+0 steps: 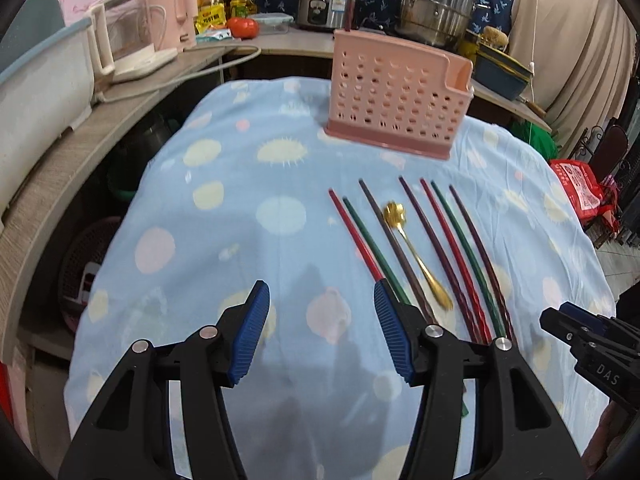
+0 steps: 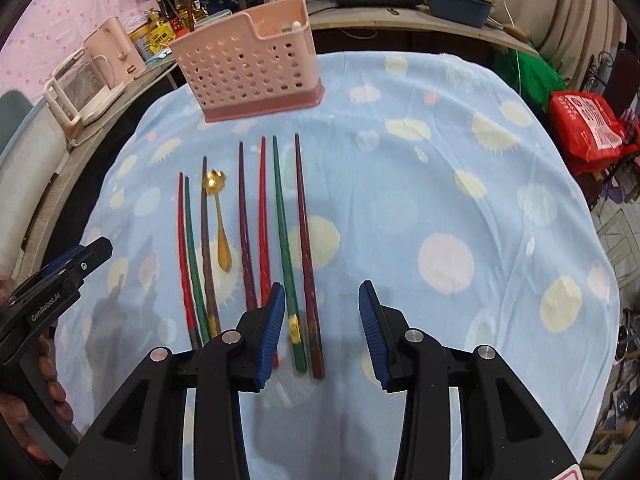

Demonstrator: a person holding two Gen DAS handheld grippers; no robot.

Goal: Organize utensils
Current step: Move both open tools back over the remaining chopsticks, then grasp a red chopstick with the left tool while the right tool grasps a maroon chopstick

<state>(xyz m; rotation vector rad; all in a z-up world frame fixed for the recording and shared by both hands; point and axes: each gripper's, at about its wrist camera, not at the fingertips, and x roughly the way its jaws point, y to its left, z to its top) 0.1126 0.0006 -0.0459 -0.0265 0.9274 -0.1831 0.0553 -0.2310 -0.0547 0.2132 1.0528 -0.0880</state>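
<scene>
Chopsticks [image 2: 276, 216] side by side on tablecloth [image 2: 440, 184], spoon [image 2: 219, 216] among them, holder [image 2: 250, 64] behind, perhaps holding utensils.

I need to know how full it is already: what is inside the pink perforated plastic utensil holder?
Inside the pink perforated plastic utensil holder, the right wrist view shows pale utensil tips and a dark stick rising above its rim. Lower contents are hidden by its walls.
</scene>
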